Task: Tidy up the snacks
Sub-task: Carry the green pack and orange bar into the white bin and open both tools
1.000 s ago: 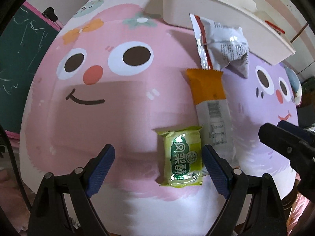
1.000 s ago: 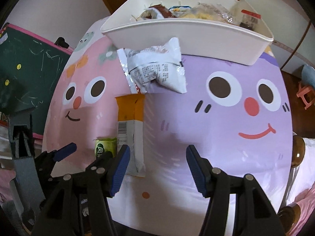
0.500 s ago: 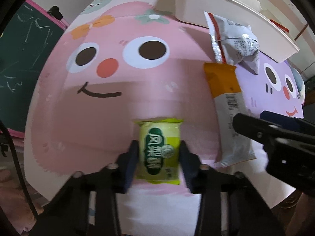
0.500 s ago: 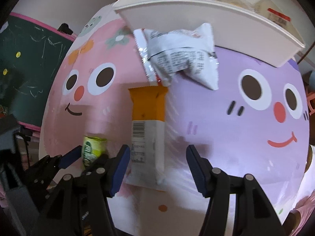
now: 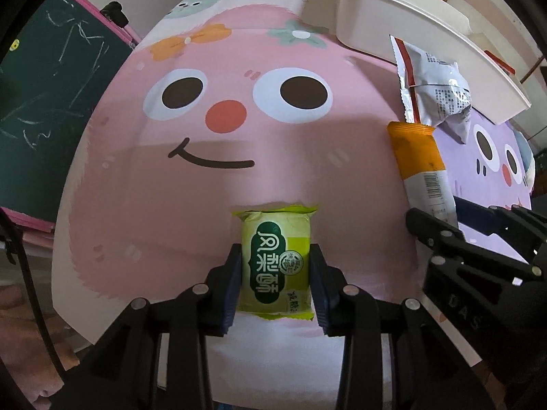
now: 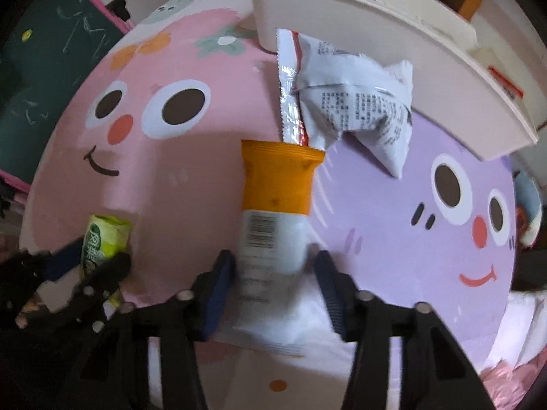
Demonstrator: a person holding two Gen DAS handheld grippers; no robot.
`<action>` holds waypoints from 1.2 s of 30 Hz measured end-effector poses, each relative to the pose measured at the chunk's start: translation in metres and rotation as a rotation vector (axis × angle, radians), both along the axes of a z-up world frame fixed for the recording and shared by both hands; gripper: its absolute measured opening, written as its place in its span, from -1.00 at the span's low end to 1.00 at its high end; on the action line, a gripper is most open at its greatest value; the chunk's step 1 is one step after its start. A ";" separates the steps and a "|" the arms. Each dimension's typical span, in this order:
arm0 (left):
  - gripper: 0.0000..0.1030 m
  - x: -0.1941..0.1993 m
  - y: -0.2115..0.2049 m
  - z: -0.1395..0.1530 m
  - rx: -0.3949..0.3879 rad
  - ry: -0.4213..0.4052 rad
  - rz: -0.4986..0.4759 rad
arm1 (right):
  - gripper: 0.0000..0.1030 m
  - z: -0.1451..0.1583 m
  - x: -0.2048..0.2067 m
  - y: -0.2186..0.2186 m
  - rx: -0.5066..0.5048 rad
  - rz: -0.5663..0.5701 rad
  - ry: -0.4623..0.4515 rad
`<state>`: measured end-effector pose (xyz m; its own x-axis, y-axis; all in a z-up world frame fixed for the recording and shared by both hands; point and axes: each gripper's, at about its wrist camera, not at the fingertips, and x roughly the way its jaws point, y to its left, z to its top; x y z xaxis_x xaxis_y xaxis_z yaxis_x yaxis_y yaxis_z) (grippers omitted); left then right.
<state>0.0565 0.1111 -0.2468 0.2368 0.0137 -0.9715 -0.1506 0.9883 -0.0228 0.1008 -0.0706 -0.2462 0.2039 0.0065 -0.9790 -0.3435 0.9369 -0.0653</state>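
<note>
Left gripper (image 5: 275,283) up close, fingers (image 5: 232,283) pinching one green snack pack (image 5: 276,263) at the counter's (image 5: 171,205) near edge. Right gripper (image 6: 275,290), fingers spread, straddles one orange-and-white packet (image 6: 273,225) lying flat, apparently not touching. Beyond it, one silver-white bag (image 6: 352,109) leans against one white bin (image 6: 393,51) at the far edge. Three snacks out, one bin.

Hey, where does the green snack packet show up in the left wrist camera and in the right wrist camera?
Left wrist view: the green snack packet sits low in the centre, clamped between the left gripper fingers.
Right wrist view: it is at the lower left, partly hidden by the left gripper.
Shared landmark: the orange and white packet, to its right in both views.
</note>
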 end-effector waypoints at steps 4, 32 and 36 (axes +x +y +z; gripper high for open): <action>-0.32 -0.006 -0.008 0.005 0.022 0.030 -0.016 | -0.30 0.001 -0.005 -0.001 -0.005 0.000 0.004; -0.32 0.093 -0.095 0.227 -0.002 -0.333 -0.261 | -0.31 0.218 0.027 -0.115 0.199 -0.201 -0.333; -0.32 0.123 -0.101 0.256 -0.011 -0.373 -0.280 | -0.30 0.253 0.055 -0.126 0.214 -0.219 -0.395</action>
